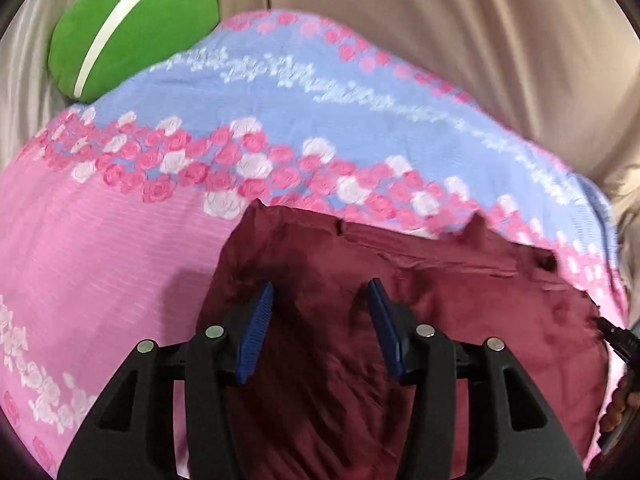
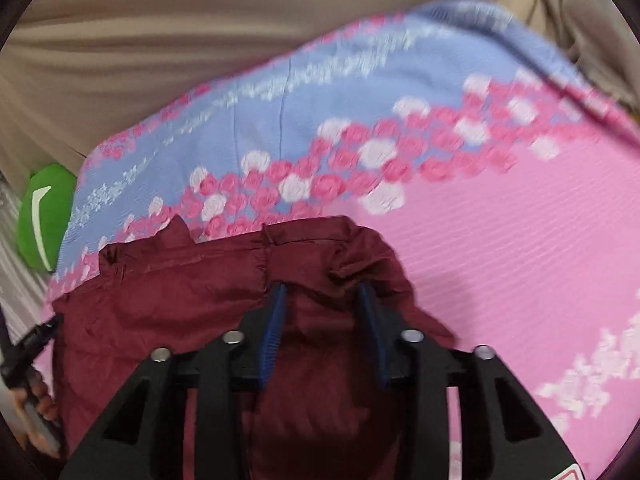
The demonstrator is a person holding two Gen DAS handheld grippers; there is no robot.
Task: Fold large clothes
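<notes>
While the maroon garment (image 1: 420,320) lies spread across the near part of the floral bedspread (image 1: 120,240), my left claw (image 1: 320,300) hovers over it, fingers apart, gripping nothing. Green cushion (image 1: 132,32) sits off the bedspread's far left corner. My right claw (image 2: 322,296) has bunched cloth between its fingers; whether clamped, I cannot tell.

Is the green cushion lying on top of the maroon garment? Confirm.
No, the green cushion sits at the bed's far corner, apart from the maroon garment.
</notes>
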